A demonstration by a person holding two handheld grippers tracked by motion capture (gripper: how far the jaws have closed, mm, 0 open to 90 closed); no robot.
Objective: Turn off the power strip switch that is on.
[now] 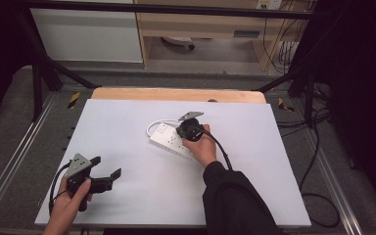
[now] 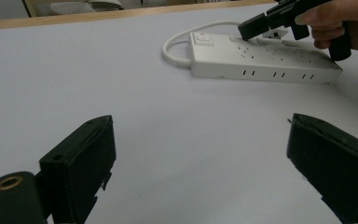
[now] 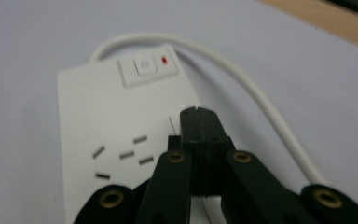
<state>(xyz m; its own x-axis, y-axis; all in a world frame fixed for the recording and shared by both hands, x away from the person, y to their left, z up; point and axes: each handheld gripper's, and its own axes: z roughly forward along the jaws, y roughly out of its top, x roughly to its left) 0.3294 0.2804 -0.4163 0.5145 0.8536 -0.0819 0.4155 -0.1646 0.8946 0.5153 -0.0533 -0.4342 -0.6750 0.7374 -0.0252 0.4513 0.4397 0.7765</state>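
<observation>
One power strip (image 1: 172,141), one white cable (image 1: 152,126), one table (image 1: 127,117); two grippers: left gripper (image 1: 108,177), right gripper (image 1: 182,131).

power strip (image 3: 98,140): near end cut off by frame | cord (image 3: 261,107): far end hidden under right tool (image 3: 199,116)

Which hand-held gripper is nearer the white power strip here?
The right. The right hand-held gripper is directly over the power strip, jaws shut, tips near its switch end. The left hand-held gripper sits open at the table's near left corner, well apart from the strip.
</observation>
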